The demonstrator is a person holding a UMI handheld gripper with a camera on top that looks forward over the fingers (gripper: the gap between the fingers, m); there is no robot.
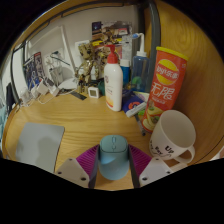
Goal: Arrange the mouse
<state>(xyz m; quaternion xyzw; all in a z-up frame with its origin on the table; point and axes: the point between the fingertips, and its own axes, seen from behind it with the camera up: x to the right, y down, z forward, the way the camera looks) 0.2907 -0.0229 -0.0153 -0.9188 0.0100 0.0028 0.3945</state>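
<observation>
A light blue mouse [113, 157] sits between my two fingers, its nose pointing away over the wooden table [80, 115]. My gripper [113, 166] is shut on the mouse. The left pad [88, 161] and the right pad [138, 161] press on its sides. I cannot tell whether the mouse rests on the table or hangs just above it. A grey mouse mat [38, 143] lies on the table to the left of the fingers.
A white mug [176, 135] stands just right of the fingers. Beyond it are an orange chips can [165, 80], a white bottle with a red cap [113, 82] and a blue-topped spray bottle [139, 60]. Cables and small clutter [55, 80] fill the far left.
</observation>
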